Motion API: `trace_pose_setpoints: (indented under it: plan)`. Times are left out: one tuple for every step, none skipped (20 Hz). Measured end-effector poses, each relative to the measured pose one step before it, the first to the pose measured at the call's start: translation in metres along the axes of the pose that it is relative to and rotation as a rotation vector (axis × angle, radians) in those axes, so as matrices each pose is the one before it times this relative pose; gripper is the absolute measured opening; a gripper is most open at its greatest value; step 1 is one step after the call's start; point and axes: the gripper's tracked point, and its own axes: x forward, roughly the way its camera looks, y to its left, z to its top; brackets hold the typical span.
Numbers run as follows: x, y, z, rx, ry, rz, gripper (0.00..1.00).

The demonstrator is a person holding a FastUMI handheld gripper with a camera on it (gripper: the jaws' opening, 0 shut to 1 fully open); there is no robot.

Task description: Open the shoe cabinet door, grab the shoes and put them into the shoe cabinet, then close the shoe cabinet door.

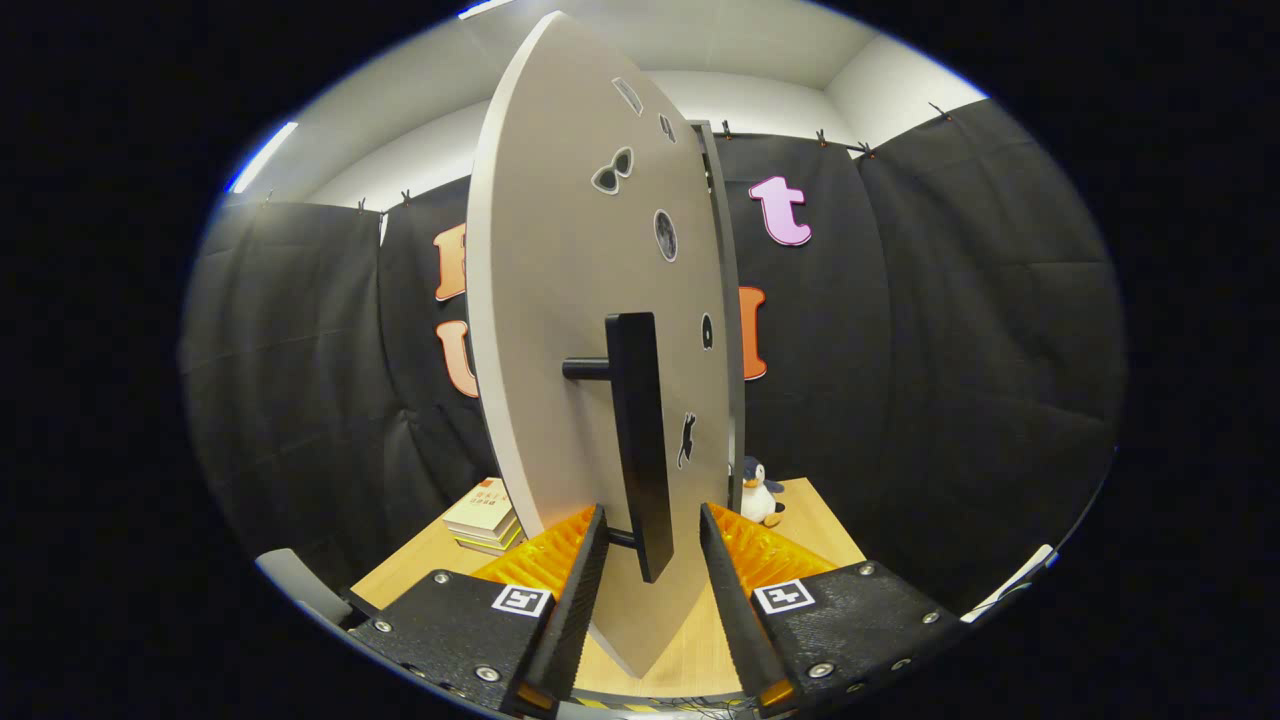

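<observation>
The shoe cabinet door (560,330) is a pale grey panel with small stickers, swung out so I see it nearly edge on. A black bar handle (640,440) stands upright on two pegs on its face. My gripper (652,520) is open, with the lower end of the handle between the two fingers and a gap on each side. The cabinet's edge (725,300) shows just behind the door. No shoes show here.
A stack of books (487,517) lies on the wooden table (820,530) left of the door. A small penguin plush (762,490) stands on the table to the right, beside the cabinet. Black cloth walls close the booth all round.
</observation>
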Motion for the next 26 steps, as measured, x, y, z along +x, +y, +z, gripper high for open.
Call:
trace_pose_setpoints:
  plan:
    - [0.00121, 0.00236, 0.00097, -0.00772, -0.00379, 0.00744, 0.62]
    - [0.00233, 0.00232, 0.00166, -0.01256, -0.00772, 0.01345, 0.62]
    - [0.00154, 0.00463, -0.00015, 0.00673, 0.00061, 0.01384, 0.62]
    - [0.00235, 0.00506, -0.00173, 0.01433, 0.00114, 0.01350, 0.63]
    - [0.00325, 0.00368, -0.00117, 0.00958, -0.00050, 0.01694, 0.63]
    - [0.00523, 0.00264, 0.00050, 0.01037, 0.00034, 0.01363, 0.64]
    - [0.00337, 0.00124, 0.00016, 0.00574, 0.00095, 0.01339, 0.65]
    - [0.00467, 0.00181, 0.00249, -0.00316, -0.00040, 0.01235, 0.67]
    - [0.00429, 0.00276, 0.00091, -0.00511, -0.00011, 0.00936, 0.68]
    - [0.00346, 0.00252, -0.00038, -0.00471, 0.00317, 0.01040, 0.71]
    - [0.00098, 0.00339, -0.00058, -0.01265, -0.00111, 0.01132, 0.73]
    - [0.00331, 0.00310, 0.00190, -0.00581, -0.00457, 0.01595, 0.76]
    - [0.00248, 0.00387, -0.00033, 0.00196, 0.00447, 0.01484, 0.78]
    - [-0.00077, -0.00070, -0.00167, 0.00270, -0.00015, 0.01455, 0.79]
    - [0.00142, 0.00084, 0.00014, 0.00276, 0.00415, 0.01549, 0.80]
    - [0.00149, 0.00086, 0.00086, 0.00421, -0.00020, 0.01304, 0.81]
    - [0.00103, 0.00068, -0.00082, 0.00013, 0.00336, 0.01329, 0.82]
    - [0.00072, 0.00165, -0.00072, -0.00025, -0.00009, 0.01383, 0.83]
    - [0.00053, 0.00150, -0.00072, 0.00100, 0.00315, 0.01212, 0.84]
    - [0.00079, 0.00116, -0.00095, -0.00262, 0.00251, 0.01076, 0.84]
    - [0.00189, 0.00122, 0.00025, -0.00561, -0.00015, 0.00834, 0.85]
    - [0.00150, 0.00057, -0.00072, -0.00609, 0.00307, 0.00782, 0.85]
    - [0.00054, 0.00069, 0.00031, -0.00492, 0.00285, 0.00687, 0.86]
    - [-0.00083, 0.00021, -0.00100, -0.00351, 0.00103, 0.00445, 0.87]
    - [-0.00101, 0.00008, -0.00158, -0.00417, 0.00400, 0.00552, 0.88]
    - [-0.00019, 0.00026, -0.00077, 0.00176, 0.00379, 0.00610, 0.89]
